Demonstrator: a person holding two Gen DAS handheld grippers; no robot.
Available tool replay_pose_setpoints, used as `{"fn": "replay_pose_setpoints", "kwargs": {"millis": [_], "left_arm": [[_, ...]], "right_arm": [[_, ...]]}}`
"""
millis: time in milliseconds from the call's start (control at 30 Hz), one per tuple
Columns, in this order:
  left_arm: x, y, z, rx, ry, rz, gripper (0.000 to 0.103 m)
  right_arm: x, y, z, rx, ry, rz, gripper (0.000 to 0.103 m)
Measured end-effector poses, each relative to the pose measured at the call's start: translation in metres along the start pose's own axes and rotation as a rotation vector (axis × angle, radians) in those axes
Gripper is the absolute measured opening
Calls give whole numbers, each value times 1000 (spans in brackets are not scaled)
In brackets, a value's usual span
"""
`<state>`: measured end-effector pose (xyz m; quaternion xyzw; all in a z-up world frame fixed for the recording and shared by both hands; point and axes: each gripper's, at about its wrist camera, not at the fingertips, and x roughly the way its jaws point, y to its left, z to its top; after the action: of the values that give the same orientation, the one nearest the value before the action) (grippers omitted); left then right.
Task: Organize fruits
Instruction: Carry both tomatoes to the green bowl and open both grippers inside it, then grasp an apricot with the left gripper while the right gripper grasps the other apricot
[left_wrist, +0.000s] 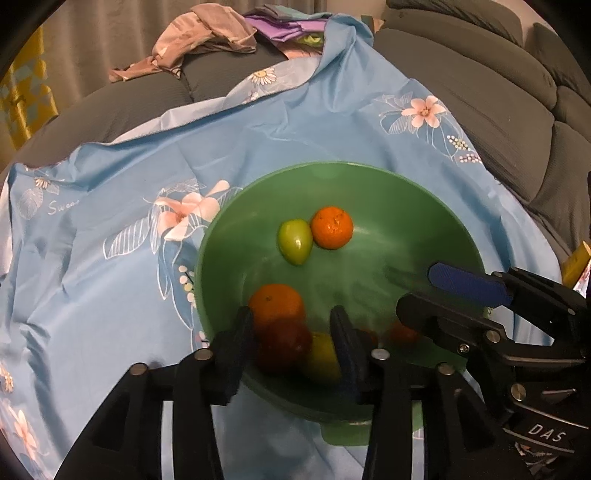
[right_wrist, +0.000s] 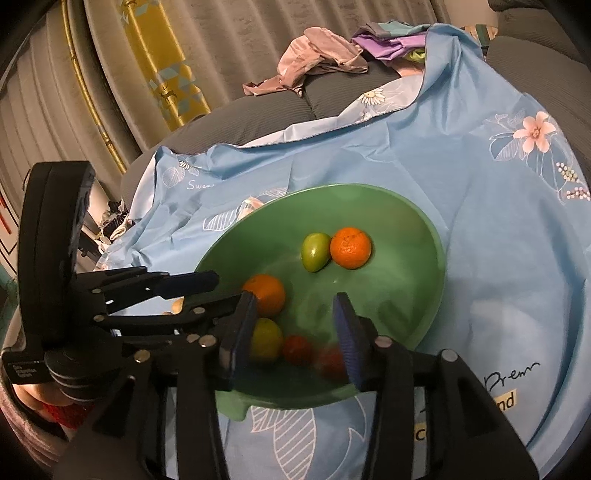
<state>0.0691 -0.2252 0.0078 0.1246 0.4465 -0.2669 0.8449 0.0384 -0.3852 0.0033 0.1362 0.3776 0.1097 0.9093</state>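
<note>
Fruits, six in all, lie in the green bowl (left_wrist: 424, 206) on the blue floral sheet (left_wrist: 110, 277), and I hold both grippers, left (left_wrist: 291, 347) and right (right_wrist: 295, 332), just above its near side, jaws parted and gripping nothing, fruit directly below.

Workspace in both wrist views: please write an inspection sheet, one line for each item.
Surface: blue floral sheet spread over a grey sofa.
Job's things: green bowl holding two oranges, a green fruit, a yellow-green fruit and blurred red fruits.
Clutter: crumpled clothes on the sofa back.
Grippers: left gripper and right gripper both open over the bowl, holding nothing.
Cables: nothing seen.
Surroundings: curtain behind.
</note>
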Motion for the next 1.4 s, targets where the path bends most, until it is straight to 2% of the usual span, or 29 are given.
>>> {"fn": "replay_pose_setpoints", "kwargs": {"millis": [167, 267, 367, 467, 600, 700, 767, 867, 967, 1000, 1067, 1300, 1367, 1400], "left_arm": [[-26, 13, -5, -35, -58, 2, 51], [-46, 34, -15, -86, -90, 35, 69], [-62, 64, -33, -147, -107, 91, 69], [-69, 96, -58, -211, -90, 143, 69], [-58, 119, -85, -276, -39, 147, 69], [-42, 117, -88, -257, -10, 123, 69], [-27, 114, -85, -227, 6, 116, 66], [-5, 112, -80, -197, 41, 110, 52], [10, 117, -78, -197, 64, 108, 46], [11, 119, -78, -202, 64, 107, 37], [14, 121, -79, -209, 67, 92, 27], [-7, 151, -89, -279, 8, 116, 27], [-20, 163, -94, -313, -11, 136, 27], [-27, 171, -98, -332, -24, 139, 27]], "right_arm": [[-10, 6, 1, -5, -28, 15, 46], [-15, 17, 1, -31, -34, 38, 51], [-15, 34, -2, -75, -16, 85, 51], [-12, 55, -7, -128, 15, 156, 51], [-2, 80, -12, -178, 73, 241, 51], [5, 96, -17, -206, 106, 266, 51], [10, 103, -20, -218, 121, 269, 51], [18, 110, -20, -234, 145, 253, 51], [25, 115, -20, -246, 162, 247, 51], [28, 117, -19, -250, 168, 249, 51], [33, 121, -18, -261, 177, 249, 51], [72, 146, -8, -312, 221, 234, 51], [89, 158, -4, -341, 233, 199, 51], [96, 164, -1, -360, 238, 186, 48]]}}
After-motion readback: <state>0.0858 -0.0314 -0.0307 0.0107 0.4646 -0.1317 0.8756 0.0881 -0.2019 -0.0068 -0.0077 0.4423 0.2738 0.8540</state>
